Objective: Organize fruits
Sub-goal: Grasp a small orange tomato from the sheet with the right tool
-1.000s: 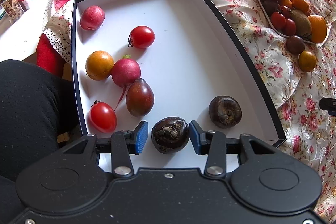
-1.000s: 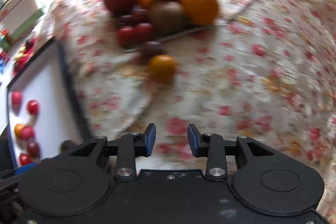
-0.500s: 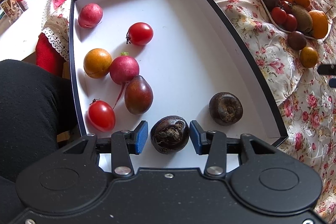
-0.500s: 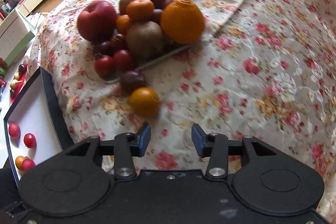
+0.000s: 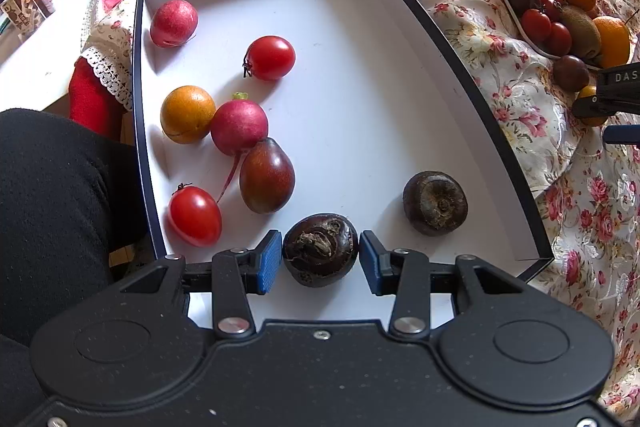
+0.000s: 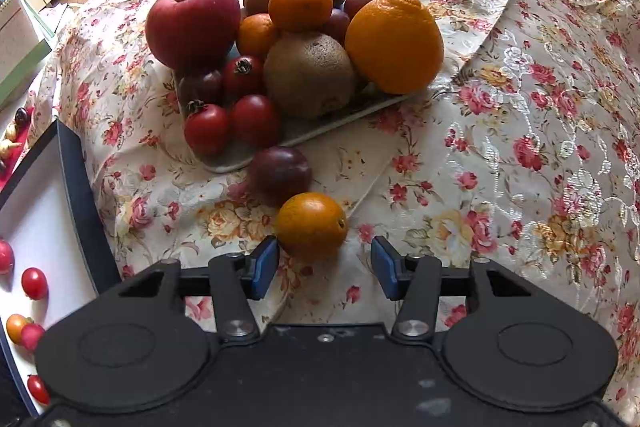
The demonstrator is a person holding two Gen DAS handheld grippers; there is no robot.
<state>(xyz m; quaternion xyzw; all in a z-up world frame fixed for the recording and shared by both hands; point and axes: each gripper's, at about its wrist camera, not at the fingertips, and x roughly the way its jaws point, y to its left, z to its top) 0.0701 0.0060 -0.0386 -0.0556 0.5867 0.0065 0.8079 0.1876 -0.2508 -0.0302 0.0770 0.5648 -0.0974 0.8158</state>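
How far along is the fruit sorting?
Partway. Eight pieces already lie in the white box. The left gripper has its jaws closing around a dark water chestnut there; the right gripper is opening beside a small orange on the cloth. The plate remains piled high.

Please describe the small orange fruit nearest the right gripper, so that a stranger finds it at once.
Find the heaped fruit plate on the flowered cloth. Two fruits lie loose in front of it; the small orange fruit is the one farther from the plate, beside a dark purple fruit.

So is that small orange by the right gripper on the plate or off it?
Off it. The small orange lies on the flowered cloth, beside a dark plum, outside the plate.
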